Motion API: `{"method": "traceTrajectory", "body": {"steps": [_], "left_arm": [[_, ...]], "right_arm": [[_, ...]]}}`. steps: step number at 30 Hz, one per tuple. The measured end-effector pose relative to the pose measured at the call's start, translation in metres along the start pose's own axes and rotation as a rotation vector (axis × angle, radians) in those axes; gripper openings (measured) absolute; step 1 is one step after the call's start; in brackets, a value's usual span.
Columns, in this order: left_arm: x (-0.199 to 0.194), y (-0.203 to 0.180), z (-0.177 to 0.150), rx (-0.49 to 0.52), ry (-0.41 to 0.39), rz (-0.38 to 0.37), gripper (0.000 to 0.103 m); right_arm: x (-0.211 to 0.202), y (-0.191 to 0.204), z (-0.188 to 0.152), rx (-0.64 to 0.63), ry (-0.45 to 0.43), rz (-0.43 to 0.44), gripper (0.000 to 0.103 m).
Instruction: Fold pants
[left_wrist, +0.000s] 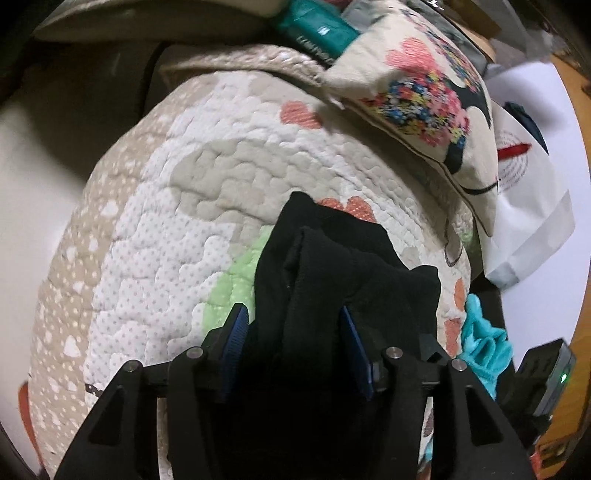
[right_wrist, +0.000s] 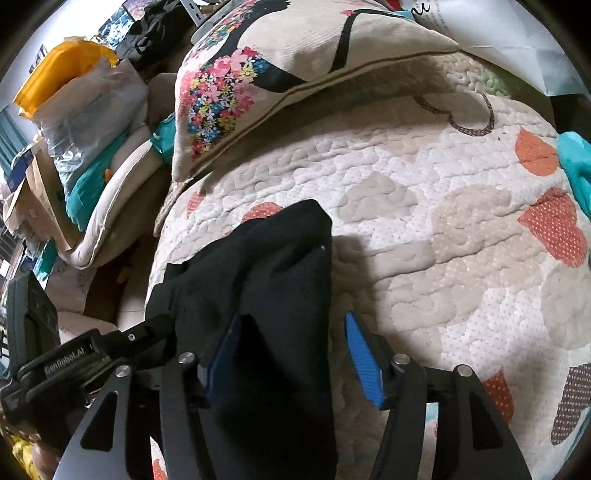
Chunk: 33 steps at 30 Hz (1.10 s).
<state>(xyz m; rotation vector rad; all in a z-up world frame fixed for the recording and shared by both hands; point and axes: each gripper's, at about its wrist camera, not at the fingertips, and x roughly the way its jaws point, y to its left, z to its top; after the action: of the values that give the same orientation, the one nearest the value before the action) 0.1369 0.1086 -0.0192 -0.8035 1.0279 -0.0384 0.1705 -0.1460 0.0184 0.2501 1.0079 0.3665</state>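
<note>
In the lower middle of the frame the left gripper (left_wrist: 293, 317) has its blue-padded jaws spread wide, and the black pants (left_wrist: 343, 266) lie bunched between them, draped over the gripper body and spilling toward the frame's centre. Whether the pads pinch the fabric cannot be told. Beneath is a quilted bedspread (left_wrist: 177, 206) in white and beige with coral hearts and a green patch. A floral cushion (left_wrist: 417, 92) sits at upper right, touching the bedspread. A turquoise cloth (left_wrist: 484, 343) lies at lower right, beside a white bag (left_wrist: 532, 221).
</note>
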Motion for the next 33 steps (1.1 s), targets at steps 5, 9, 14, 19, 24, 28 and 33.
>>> {"method": "traceTrajectory", "body": {"steps": [5,9,14,19,24,28,33], "left_arm": [[-0.003,0.007,0.0,-0.039,0.011,-0.017,0.059],[-0.014,0.012,0.001,-0.056,0.01,-0.004,0.061],[-0.038,0.016,-0.005,-0.029,0.0,0.017,0.061],[-0.063,0.015,-0.031,0.055,-0.034,0.077,0.061],[-0.078,0.004,-0.076,0.155,-0.055,0.125,0.061],[-0.09,-0.01,-0.116,0.286,-0.121,0.203,0.061],[-0.105,-0.011,-0.157,0.355,-0.139,0.236,0.061]], "right_arm": [[-0.002,0.0,-0.004,0.009,-0.005,-0.004,0.069],[-0.007,-0.004,-0.009,0.026,-0.013,-0.009,0.071],[-0.018,-0.012,-0.023,0.069,-0.01,-0.01,0.073],[-0.04,-0.005,-0.045,0.043,0.006,-0.046,0.073],[-0.068,0.009,-0.084,-0.003,0.045,-0.056,0.074],[-0.09,0.017,-0.117,-0.019,0.079,-0.051,0.075],[-0.115,0.022,-0.154,-0.019,0.094,-0.056,0.075]]}}
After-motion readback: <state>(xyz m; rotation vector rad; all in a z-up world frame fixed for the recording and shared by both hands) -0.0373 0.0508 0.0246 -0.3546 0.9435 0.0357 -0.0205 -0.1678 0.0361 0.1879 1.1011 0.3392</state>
